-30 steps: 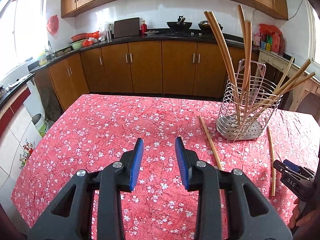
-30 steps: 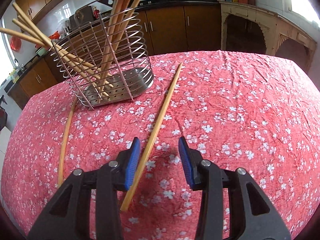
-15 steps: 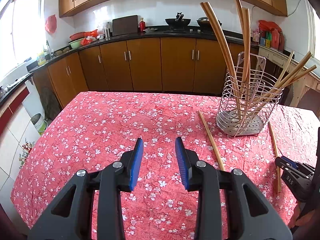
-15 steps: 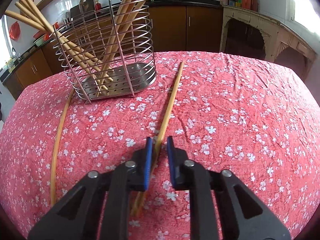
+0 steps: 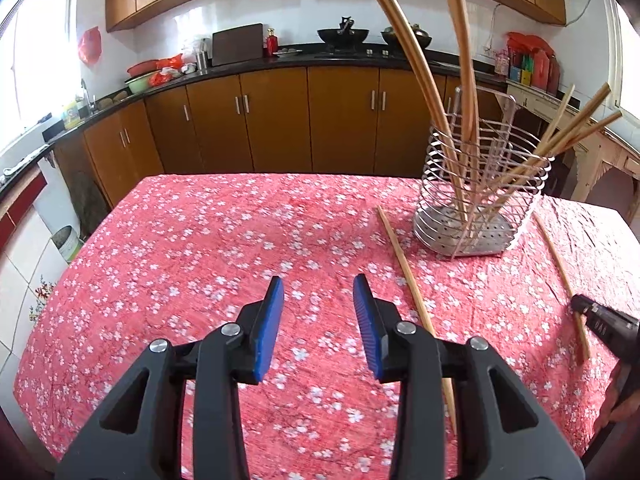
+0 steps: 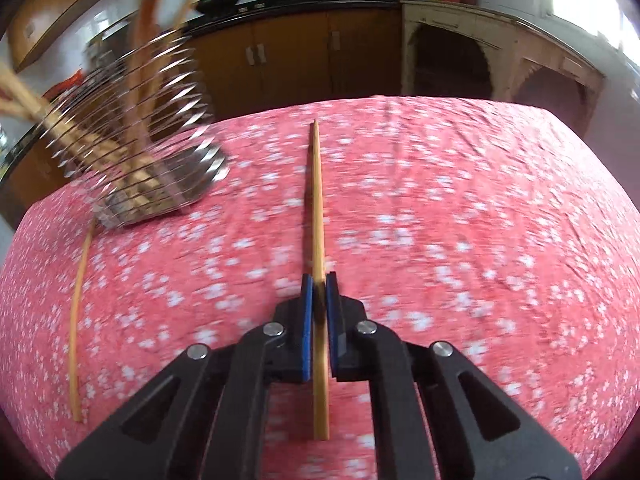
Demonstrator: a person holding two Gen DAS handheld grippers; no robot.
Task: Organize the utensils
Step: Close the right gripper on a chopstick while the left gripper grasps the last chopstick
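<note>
My right gripper (image 6: 319,280) is shut on a wooden chopstick (image 6: 317,200) that points straight ahead over the red flowered tablecloth (image 6: 460,220). The same gripper (image 5: 600,324) and chopstick (image 5: 560,264) show at the right edge of the left wrist view. A wire utensil holder (image 5: 476,196) with several chopsticks stands at the table's far right; it is blurred in the right wrist view (image 6: 136,148). A second chopstick (image 5: 408,276) lies left of the holder, beside my left gripper (image 5: 318,292), which is open and empty. It also shows in the right wrist view (image 6: 78,308).
The table edge (image 5: 256,176) faces brown kitchen cabinets (image 5: 276,120) and a black counter with pots. A pale wooden side table (image 6: 500,52) stands beyond the table's far right corner. A small bin (image 5: 66,242) sits on the floor to the left.
My right gripper closed on the chopstick and turned it, so it now points straight ahead; the view is motion-blurred. My left gripper stayed open and drew back slightly.
</note>
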